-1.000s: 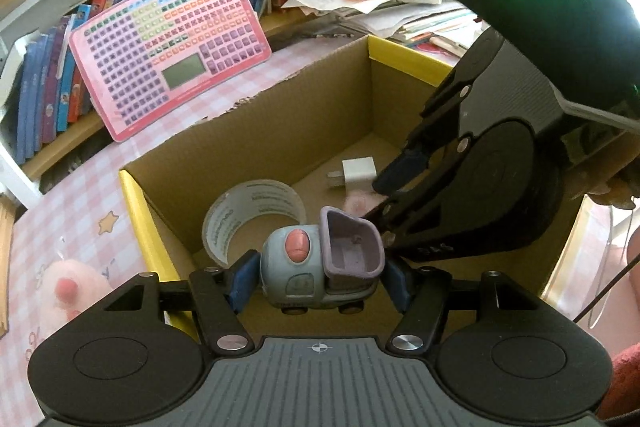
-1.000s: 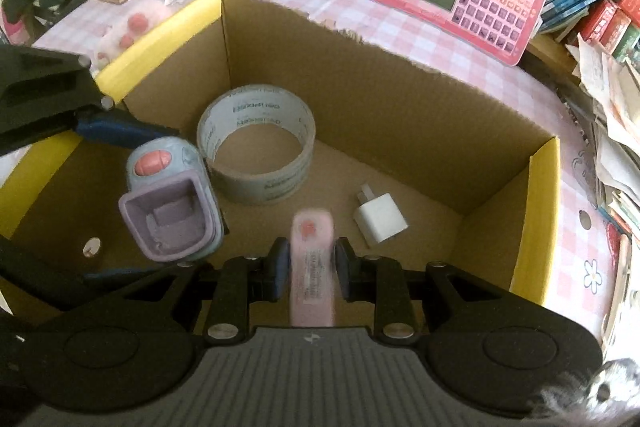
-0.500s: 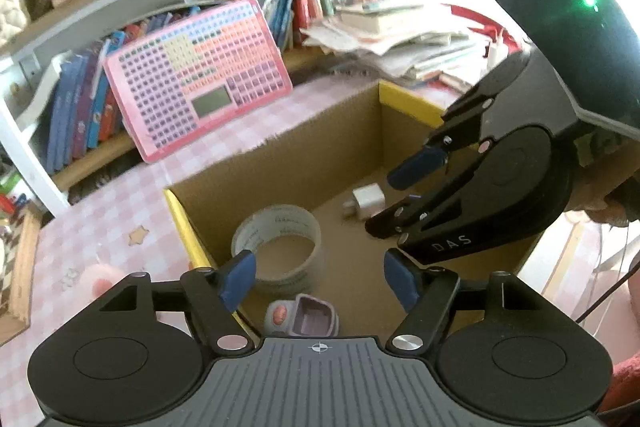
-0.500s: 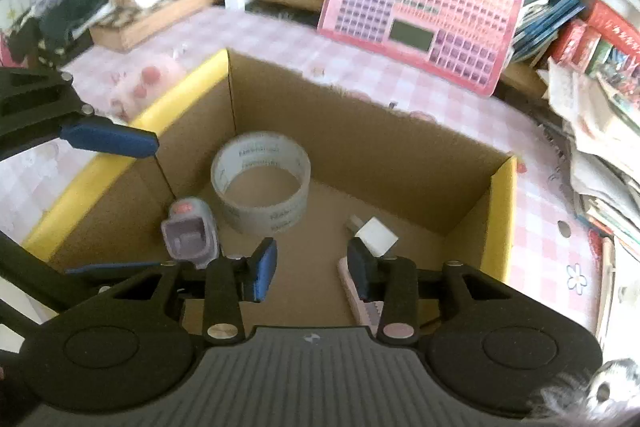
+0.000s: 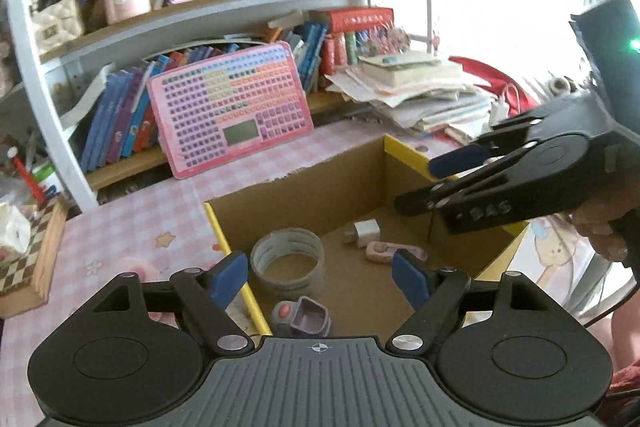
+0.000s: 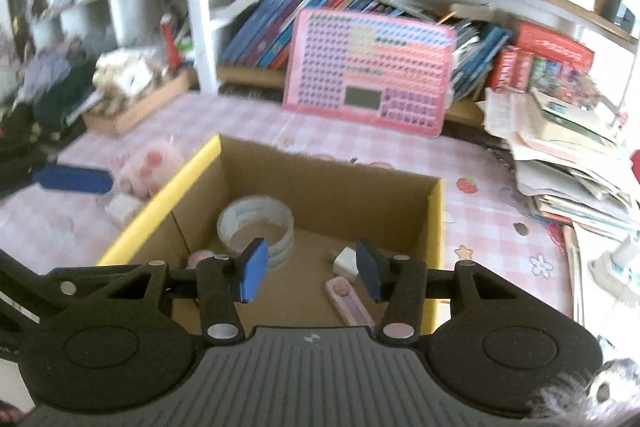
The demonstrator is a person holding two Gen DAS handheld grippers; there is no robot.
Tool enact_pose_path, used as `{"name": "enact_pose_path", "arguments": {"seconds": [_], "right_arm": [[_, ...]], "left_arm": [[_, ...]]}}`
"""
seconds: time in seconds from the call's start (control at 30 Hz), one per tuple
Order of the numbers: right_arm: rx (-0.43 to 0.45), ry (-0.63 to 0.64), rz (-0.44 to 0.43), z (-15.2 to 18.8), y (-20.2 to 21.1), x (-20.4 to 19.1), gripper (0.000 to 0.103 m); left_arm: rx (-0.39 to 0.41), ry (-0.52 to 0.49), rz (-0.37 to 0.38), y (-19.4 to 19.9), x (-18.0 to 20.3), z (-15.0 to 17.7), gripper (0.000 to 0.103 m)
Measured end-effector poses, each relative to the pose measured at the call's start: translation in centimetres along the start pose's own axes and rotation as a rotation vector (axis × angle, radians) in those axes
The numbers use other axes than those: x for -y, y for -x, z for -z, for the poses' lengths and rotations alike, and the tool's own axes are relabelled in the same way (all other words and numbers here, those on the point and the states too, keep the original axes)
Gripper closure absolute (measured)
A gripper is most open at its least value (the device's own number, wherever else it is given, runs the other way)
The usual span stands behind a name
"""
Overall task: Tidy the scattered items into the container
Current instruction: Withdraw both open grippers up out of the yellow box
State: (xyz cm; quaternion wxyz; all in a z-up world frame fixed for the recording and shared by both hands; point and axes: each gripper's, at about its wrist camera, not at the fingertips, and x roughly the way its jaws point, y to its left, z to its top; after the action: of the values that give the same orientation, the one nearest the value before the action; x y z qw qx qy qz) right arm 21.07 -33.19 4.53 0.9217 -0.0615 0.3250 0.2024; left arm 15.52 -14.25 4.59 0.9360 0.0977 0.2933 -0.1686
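Pink checked table w/ cardboard box (image 5: 340, 183): tape roll (image 5: 287, 255), charger (image 5: 366, 229), toy car (image 5: 302, 317), cutter (image 5: 394, 251).

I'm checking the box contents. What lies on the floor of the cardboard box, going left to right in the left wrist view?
Roll of tape → grey and purple toy → white charger → pink utility knife.

only "das" reads, embossed on the right hand-held gripper (image 5: 460, 179).
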Motion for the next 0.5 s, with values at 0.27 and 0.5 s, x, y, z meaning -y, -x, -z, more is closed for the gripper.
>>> {"name": "enact_pose_path", "arguments": {"seconds": [0.27, 0.5], "right_arm": [[0.081, -0.047, 0.064, 1.5, 3.7, -0.2, 0.055], [0.085, -0.060, 0.090, 3.5, 6.1, -1.7, 0.051]], "left_arm": [[0.018, 0.059, -0.027, 2.4, -0.5, 1.0, 0.017], [0.023, 0.110, -0.052, 4.7, -0.9, 2.4, 0.017]]}}
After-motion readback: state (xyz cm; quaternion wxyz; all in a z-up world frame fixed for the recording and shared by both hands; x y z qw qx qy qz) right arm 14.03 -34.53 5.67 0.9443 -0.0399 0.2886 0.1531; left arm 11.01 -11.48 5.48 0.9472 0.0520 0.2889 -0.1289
